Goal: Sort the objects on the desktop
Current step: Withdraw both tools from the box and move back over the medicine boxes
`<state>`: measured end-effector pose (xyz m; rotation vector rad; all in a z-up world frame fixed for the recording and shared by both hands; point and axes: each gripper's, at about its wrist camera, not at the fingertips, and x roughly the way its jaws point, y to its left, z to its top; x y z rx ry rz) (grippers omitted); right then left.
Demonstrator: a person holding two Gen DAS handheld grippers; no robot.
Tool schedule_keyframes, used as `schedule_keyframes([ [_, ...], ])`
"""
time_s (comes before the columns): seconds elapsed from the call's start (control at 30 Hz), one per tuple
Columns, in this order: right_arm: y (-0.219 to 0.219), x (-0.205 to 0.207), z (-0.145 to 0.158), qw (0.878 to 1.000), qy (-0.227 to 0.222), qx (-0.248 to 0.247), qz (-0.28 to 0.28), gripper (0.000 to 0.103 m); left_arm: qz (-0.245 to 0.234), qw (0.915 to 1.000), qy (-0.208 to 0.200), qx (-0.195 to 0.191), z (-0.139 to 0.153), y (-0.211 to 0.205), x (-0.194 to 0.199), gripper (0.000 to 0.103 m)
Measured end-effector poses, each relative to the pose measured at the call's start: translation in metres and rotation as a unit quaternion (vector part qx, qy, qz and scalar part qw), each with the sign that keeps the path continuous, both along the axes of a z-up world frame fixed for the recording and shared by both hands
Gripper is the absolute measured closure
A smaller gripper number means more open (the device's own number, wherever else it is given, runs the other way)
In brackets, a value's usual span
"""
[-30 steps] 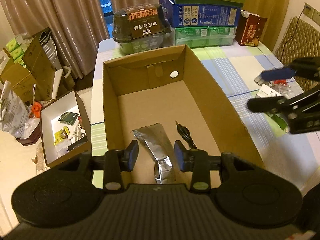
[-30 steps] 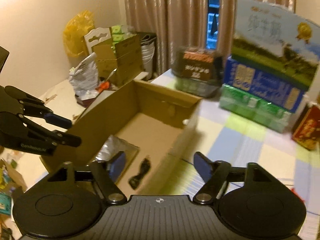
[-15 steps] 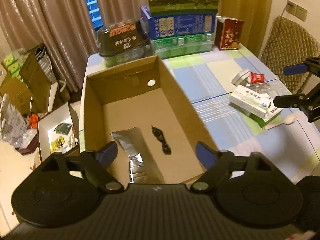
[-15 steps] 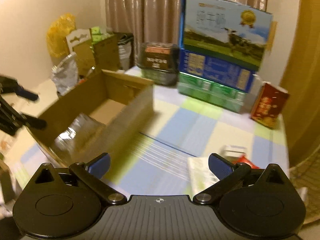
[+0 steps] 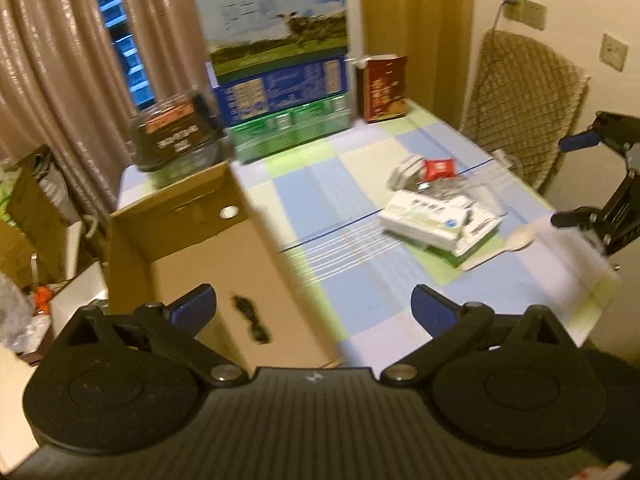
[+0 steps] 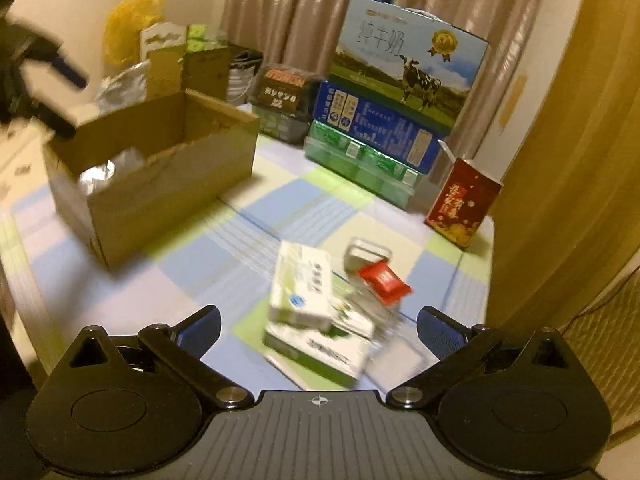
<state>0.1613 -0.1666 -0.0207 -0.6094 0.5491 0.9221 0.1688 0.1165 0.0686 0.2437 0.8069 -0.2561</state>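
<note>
An open cardboard box [image 5: 236, 184] stands on the table's left side [image 6: 168, 200]. A black cable [image 5: 252, 322] and a silver foil pouch [image 6: 108, 170] lie inside it. A pile of small items lies on the right: white-green boxes [image 5: 436, 220] [image 6: 308, 296], a red packet [image 5: 439, 169] [image 6: 384, 282], a small tin [image 6: 366, 254] and a white spoon [image 5: 520, 238]. My left gripper [image 5: 314, 306] is open and empty over the box's right wall. My right gripper [image 6: 318, 326] is open and empty just above the pile; it also shows in the left wrist view [image 5: 576, 178].
Stacked milk cartons [image 6: 396, 112], a dark food tub [image 6: 284, 92] and a red carton [image 6: 464, 204] line the table's back edge. A chair [image 5: 520, 104] stands at the right. Boxes and bags [image 5: 36, 216] clutter the floor at left.
My left gripper opened, letting go of the silver pouch in the box, and swung right. My right gripper swung from the box to over the pile of items.
</note>
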Motion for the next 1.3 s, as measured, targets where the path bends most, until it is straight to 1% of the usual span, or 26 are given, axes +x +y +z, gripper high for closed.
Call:
schedule_keyframes([
  [0.07,-0.016,0.0,-0.005,1.0,0.006,-0.013,-0.001,0.002,-0.012,0.9999,0.003,-0.009,0.001,-0.012,0.001,0.001],
  [0.17,-0.037,0.003,-0.011,1.0,0.02,-0.017,-0.005,0.002,-0.028,0.9995,0.004,-0.013,0.0,-0.028,0.003,0.001],
  [0.3,-0.057,0.007,-0.017,0.999,0.034,-0.025,-0.005,0.002,-0.057,0.9983,0.01,0.004,-0.006,-0.053,0.006,0.001],
  [0.4,-0.067,0.006,-0.02,0.999,0.03,-0.035,0.006,0.002,-0.078,0.9967,0.017,0.013,-0.01,-0.068,0.007,0.001],
  [0.53,-0.075,0.006,-0.026,0.998,0.032,-0.041,0.018,0.002,-0.117,0.9924,0.032,0.021,-0.016,-0.086,0.009,0.001],
  [0.77,-0.079,0.011,-0.036,0.997,0.041,-0.051,0.038,0.002,-0.168,0.9835,0.054,0.039,-0.032,-0.112,0.016,0.001],
  [1.0,-0.076,0.015,-0.054,0.994,0.056,-0.072,0.058,0.002,-0.211,0.9722,0.066,0.076,-0.058,-0.132,0.025,0.001],
  [1.17,-0.07,0.025,-0.07,0.99,0.065,-0.095,0.08,0.002,-0.246,0.9602,0.076,0.107,-0.078,-0.144,0.033,0.001],
  [1.3,-0.064,0.039,-0.08,0.988,0.077,-0.1,0.089,0.002,-0.27,0.9523,0.08,0.118,-0.09,-0.151,0.042,0.001],
])
